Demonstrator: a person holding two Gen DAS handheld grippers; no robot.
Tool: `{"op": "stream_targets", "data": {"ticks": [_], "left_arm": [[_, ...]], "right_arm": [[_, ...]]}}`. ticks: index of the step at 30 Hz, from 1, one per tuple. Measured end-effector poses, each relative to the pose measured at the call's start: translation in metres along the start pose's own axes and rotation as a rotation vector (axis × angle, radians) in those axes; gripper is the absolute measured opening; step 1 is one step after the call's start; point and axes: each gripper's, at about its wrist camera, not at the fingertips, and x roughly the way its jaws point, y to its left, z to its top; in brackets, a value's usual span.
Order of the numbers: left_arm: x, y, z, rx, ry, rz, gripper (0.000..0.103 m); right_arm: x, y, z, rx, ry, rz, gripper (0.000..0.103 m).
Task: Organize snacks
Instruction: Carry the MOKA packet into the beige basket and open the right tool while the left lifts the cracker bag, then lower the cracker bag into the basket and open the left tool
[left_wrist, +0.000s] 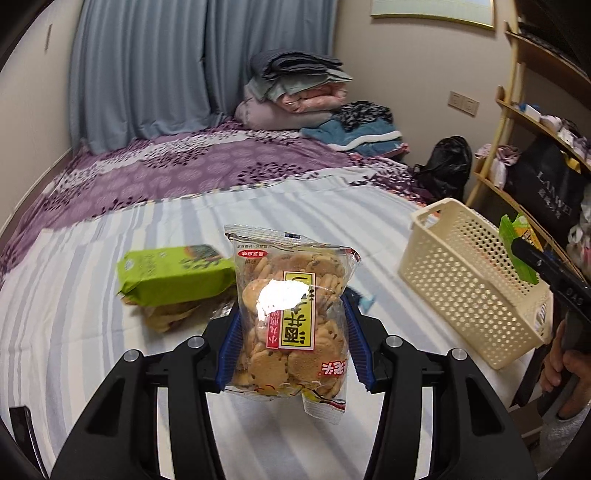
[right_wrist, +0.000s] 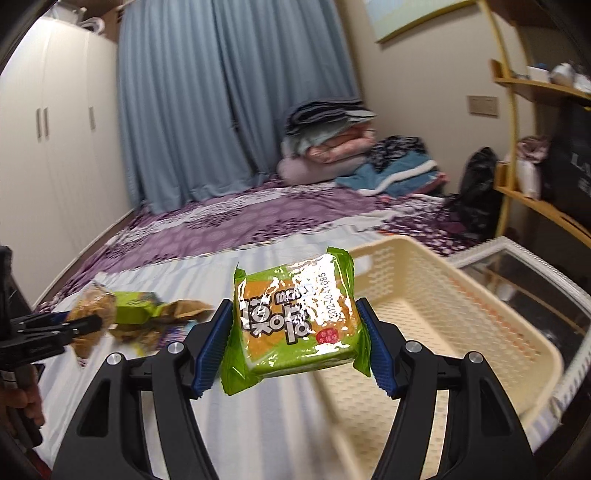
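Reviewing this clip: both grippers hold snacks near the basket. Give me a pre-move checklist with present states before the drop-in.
1. Left gripper shut on the clear biscuit bag: ok.
2. Right gripper shut on the green snack pack: ok.
3. Cream basket upright, open side up: ok.
4. Basket floor free where visible: ok; near corner behind the pack, cannot tell.
5. Green pack directly over the basket opening: cannot tell; it looks left of the rim.
6. Snacks still on the striped sheet, such as the green packet: not ok, sorting unfinished.
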Motion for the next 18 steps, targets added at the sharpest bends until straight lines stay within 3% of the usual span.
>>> {"op": "stream_targets", "data": {"ticks": [6, 9, 18], "left_arm": [[0.005, -0.038, 0.014, 0.063, -0.003, -0.058, 0.052], [0.007, -0.058, 0.019, 0.092, -0.001, -0.084, 0.052], [0.019, -0.123, 0.035, 0.199, 0.002, -0.17, 0.052]], "right_arm": [[-0.006, -0.054, -0.011, 0.053, 0.001, -0.123, 0.07], [-0.01, -0.071, -0.015, 0.086, -0.022, -0.154, 0.087], [-0.017, -0.088, -0.028, 0.141, -0.044, -0.177, 0.087]]}}
